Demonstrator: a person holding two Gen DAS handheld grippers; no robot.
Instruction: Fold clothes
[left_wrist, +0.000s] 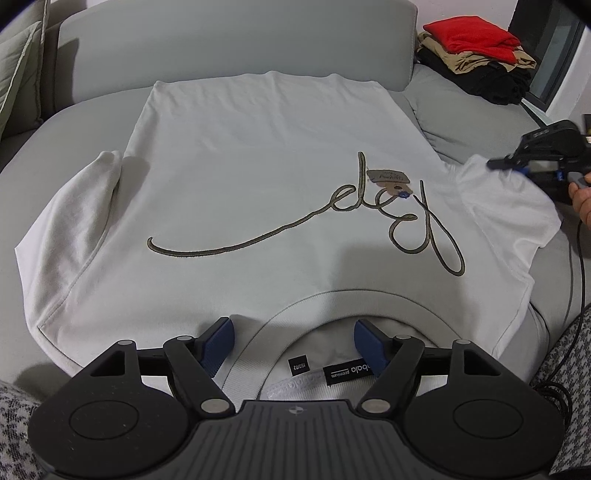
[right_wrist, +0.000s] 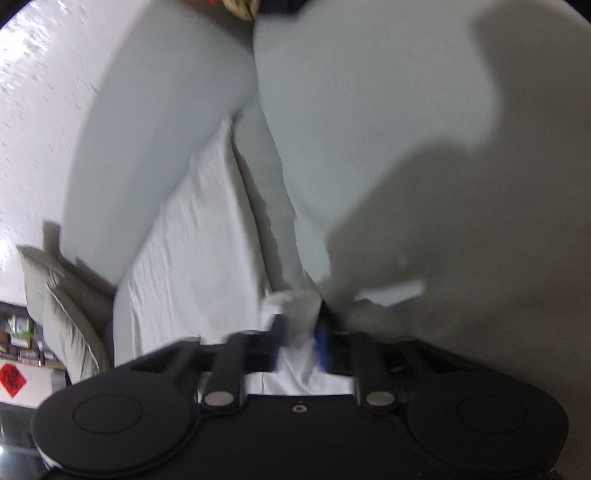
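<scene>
One white T-shirt (left_wrist: 258, 177); two grippers (left_wrist: 293, 347) (right_wrist: 299, 332); one pile of folded clothes (left_wrist: 476, 59); two cushions (right_wrist: 70, 310).

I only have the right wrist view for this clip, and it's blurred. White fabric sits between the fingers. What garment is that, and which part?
Observer: It is a white T-shirt spread front-up on a grey sofa. The right hand-held gripper has pinched the sleeve on its own side.
Operator: Where is the left hand-held gripper?
Observer: The left hand-held gripper is open over the collar, one finger on either side of the neck opening, and holds nothing.
Operator: Is the other sleeve folded in yet?
Observer: No. The far sleeve lies spread out, with some bunching near its top.
</scene>
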